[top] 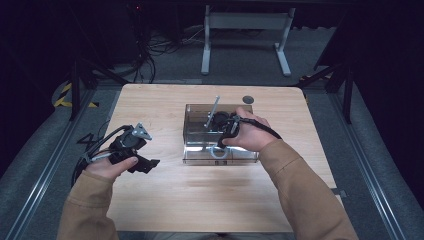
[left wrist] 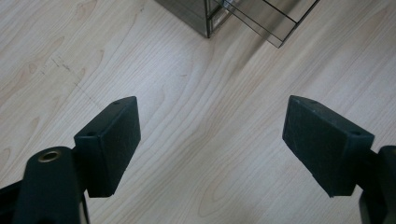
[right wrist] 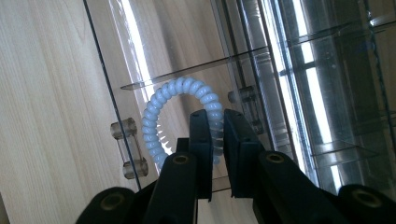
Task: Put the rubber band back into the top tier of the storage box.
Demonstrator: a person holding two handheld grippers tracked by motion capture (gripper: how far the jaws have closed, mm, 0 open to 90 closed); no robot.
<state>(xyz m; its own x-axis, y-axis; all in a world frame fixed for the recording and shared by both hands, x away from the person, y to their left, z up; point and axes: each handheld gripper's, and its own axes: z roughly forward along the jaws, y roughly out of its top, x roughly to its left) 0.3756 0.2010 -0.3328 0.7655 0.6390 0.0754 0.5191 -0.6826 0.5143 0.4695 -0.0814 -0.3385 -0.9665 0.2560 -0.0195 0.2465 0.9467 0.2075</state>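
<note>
- My left claw (left wrist: 212, 140) hangs over bare tabletop (left wrist: 196, 93) near my side, jaws spread wide with nothing between them; in the high view it sits to the left of the box, well apart from it (top: 134, 149).
- My left hand (top: 111, 167) wraps the claw's body, and its cable (top: 95, 145) loops off to the left.
- In the left gripper view a corner of the clear acrylic organizer box (left wrist: 219, 18) shows at the far edge, beyond the jaws.
- My right claw (right wrist: 216, 126) is clenched on a pale blue spiral hair tie (right wrist: 161, 100); the pads pinch one side of the coil while the rest of the ring arcs up and to the left of them.
- The hair tie sits at the near front of the clear box, above an open tray with two small clear knobs (right wrist: 123, 128) at its front wall.
- In the high view my right hand (top: 250, 135) reaches over the box (top: 192, 117), which stands mid-tabletop, with the tie's curl (top: 216, 151) at its front.
- Farther in, dark round items (top: 220, 120) and a grey rod (top: 214, 111) stand in the box's back section.
</note>
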